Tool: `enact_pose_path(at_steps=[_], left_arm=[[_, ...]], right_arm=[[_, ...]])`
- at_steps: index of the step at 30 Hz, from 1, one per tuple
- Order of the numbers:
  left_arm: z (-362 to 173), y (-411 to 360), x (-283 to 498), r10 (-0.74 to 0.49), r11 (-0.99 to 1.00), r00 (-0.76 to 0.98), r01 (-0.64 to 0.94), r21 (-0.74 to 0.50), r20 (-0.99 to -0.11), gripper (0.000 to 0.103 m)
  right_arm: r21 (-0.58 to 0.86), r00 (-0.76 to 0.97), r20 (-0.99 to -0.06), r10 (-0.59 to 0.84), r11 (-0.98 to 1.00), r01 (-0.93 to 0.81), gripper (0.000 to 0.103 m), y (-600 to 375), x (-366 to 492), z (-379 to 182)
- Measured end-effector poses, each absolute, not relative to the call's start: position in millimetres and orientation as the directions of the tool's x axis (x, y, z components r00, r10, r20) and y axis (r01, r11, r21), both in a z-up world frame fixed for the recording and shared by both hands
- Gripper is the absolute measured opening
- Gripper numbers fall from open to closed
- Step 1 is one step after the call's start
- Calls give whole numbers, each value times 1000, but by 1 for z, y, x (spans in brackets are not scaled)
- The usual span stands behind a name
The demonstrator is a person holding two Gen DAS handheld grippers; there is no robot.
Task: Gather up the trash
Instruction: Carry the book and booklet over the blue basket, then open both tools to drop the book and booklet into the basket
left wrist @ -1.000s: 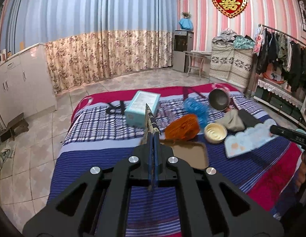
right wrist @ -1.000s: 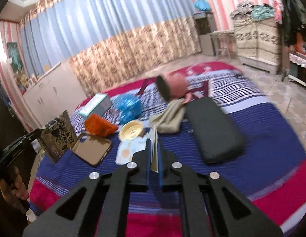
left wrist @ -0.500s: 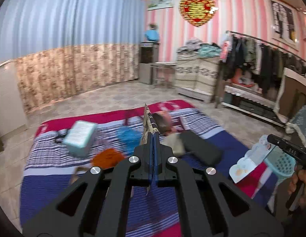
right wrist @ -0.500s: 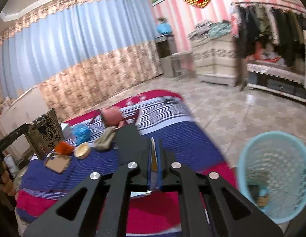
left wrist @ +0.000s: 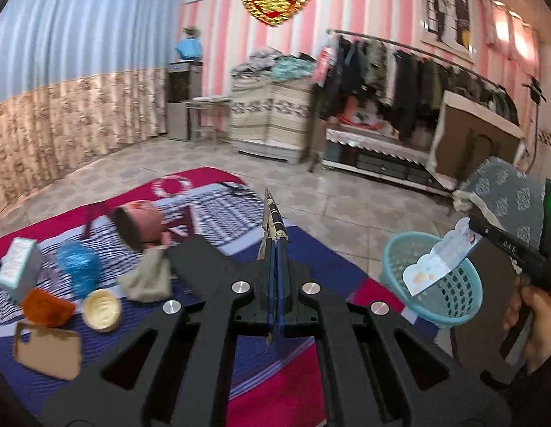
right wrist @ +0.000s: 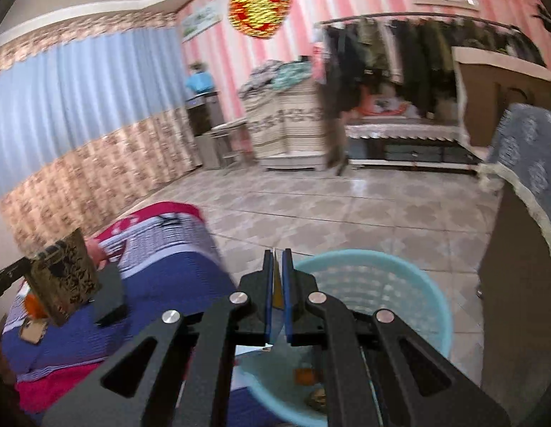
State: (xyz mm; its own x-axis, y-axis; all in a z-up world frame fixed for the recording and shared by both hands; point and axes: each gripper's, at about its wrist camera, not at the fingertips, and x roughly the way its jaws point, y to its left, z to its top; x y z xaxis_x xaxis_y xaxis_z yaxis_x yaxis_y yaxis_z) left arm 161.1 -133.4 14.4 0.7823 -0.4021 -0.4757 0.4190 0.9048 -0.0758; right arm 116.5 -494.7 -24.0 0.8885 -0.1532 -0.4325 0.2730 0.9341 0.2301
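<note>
My left gripper (left wrist: 275,245) is shut on a flat black-and-gold packet (left wrist: 271,217), seen edge-on above the bed; the packet's face shows in the right wrist view (right wrist: 63,277). My right gripper (right wrist: 278,259) is shut on a pale blue-and-white wrapper (left wrist: 440,261), held over the rim of the light blue trash basket (left wrist: 453,295). The basket (right wrist: 410,284) stands on the floor beside the bed and holds a few scraps. In the right wrist view the wrapper is only a thin edge between the fingers.
On the striped bed (left wrist: 311,249) lie a black case (left wrist: 204,259), a pink pot (left wrist: 140,224), a beige cloth (left wrist: 147,277), a blue bag (left wrist: 76,263), an orange bag (left wrist: 44,306), a round lid (left wrist: 101,309), a brown case (left wrist: 47,350) and a box (left wrist: 19,267). A cloth-covered cabinet (left wrist: 503,195) stands by the basket.
Both grippers swung right from over the bed toward the floor. The right gripper carried the wrapper to above the basket. The left still holds its packet.
</note>
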Motion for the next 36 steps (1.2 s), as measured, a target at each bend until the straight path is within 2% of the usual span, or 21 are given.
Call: enact_pose_path(at_steps=[9, 18, 28, 36], left_arm=[[-6, -223, 172, -494, 843, 708, 532, -79, -505, 0], [-25, -315, 164, -575, 771, 641, 633, -73, -509, 0], [-47, -364, 167, -606, 725, 597, 686, -57, -525, 0], [-59, -380, 184, -585, 728, 604, 685, -21, -541, 2]], right_arm=[[165, 815, -492, -306, 887, 432, 5, -554, 109, -53], [166, 780, -525, -341, 858, 487, 5, -578, 105, -66], [168, 756, -534, -379, 829, 533, 5, -596, 96, -71], [110, 746, -531, -402, 840, 531, 5, -586, 101, -68]])
